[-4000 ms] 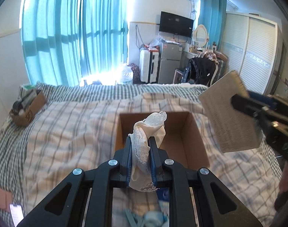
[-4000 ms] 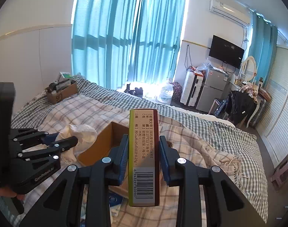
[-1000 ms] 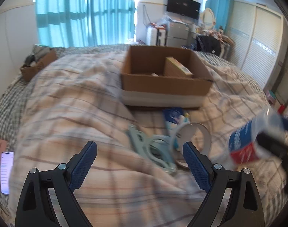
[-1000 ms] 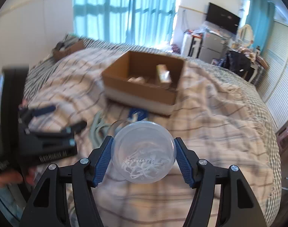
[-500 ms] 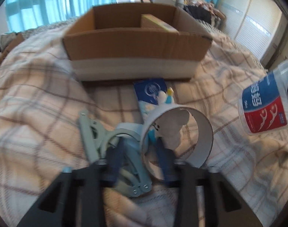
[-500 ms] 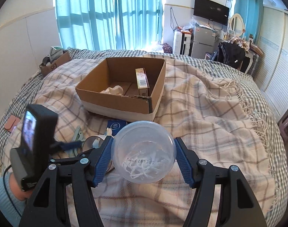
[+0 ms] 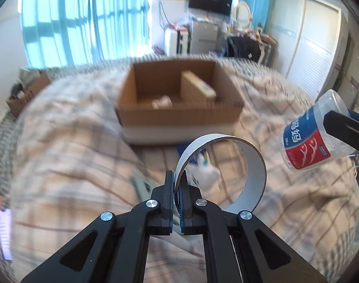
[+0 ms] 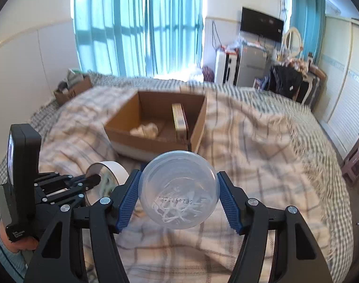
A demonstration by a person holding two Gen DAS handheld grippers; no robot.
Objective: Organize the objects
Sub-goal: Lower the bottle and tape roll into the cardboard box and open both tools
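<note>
My left gripper (image 7: 178,176) is shut on the rim of a white tape roll (image 7: 250,181) and holds it above the plaid blanket, in front of the open cardboard box (image 7: 179,115). The roll also shows in the right wrist view (image 8: 108,167), with the left gripper (image 8: 94,179) beside it. My right gripper (image 8: 179,186) is shut on a clear plastic jar of floss picks (image 8: 179,193), seen with its blue and red label in the left wrist view (image 7: 309,141). The box (image 8: 153,143) holds a white cloth (image 8: 145,129) and a yellow carton (image 8: 179,120).
A blue packet (image 7: 198,155) and a grey-green clip (image 7: 141,186) lie on the blanket in front of the box. A phone (image 7: 3,233) lies at the far left. A small cardboard box of items (image 8: 71,89) sits at the bed's far left corner. Wardrobes stand on the right.
My left gripper went down to the tape roll, shut on its rim and lifted it off the blanket. My right gripper still holds the jar, raised slightly toward the box.
</note>
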